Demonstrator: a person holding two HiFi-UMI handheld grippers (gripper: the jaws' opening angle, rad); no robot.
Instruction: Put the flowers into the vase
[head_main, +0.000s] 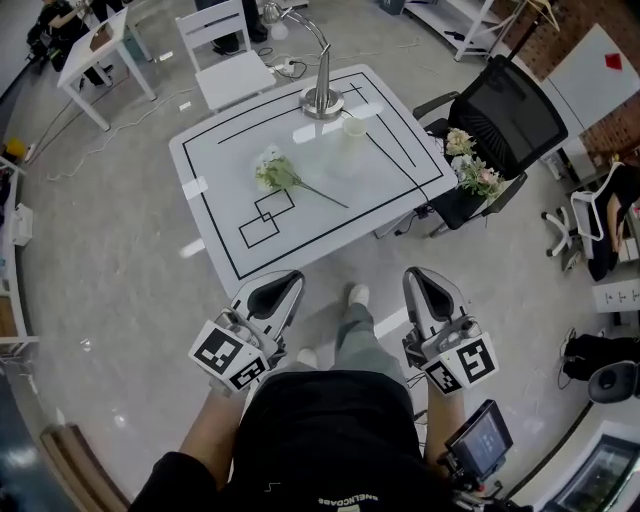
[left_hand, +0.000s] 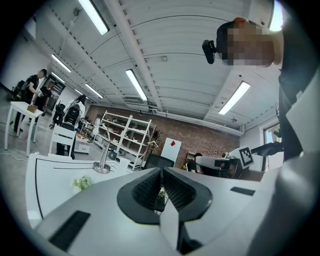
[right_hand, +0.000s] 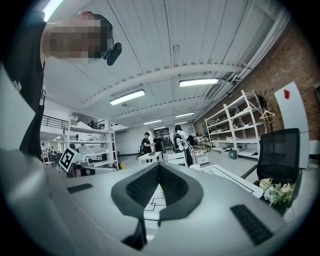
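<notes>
**White square table** (head_main: 215, 190), one, standing on a grey polished floor (head_main: 120, 330).
- **Markings on top:** a black border line, a second black line inside it along the far side, and two overlapping black squares (head_main: 265, 220) toward the near edge.
- **Left edge:** two white tape tabs (head_main: 193, 187).
- **Lying or standing directly on top:**
  - One flower sprig (head_main: 277, 174), centre, on its side, with the pale head to the left and the thin stem trailing right and nearward.
  - One clear vase (head_main: 353, 135), apparently upright, farther off and to the right of the sprig, not touching it.
  - One desk lamp (head_main: 321, 98), its round metal base at the far edge, just beside the vase.

**Black office chair** (head_main: 520, 110), right of the table, carries a second flower bunch (head_main: 470, 165) on its seat.
</notes>
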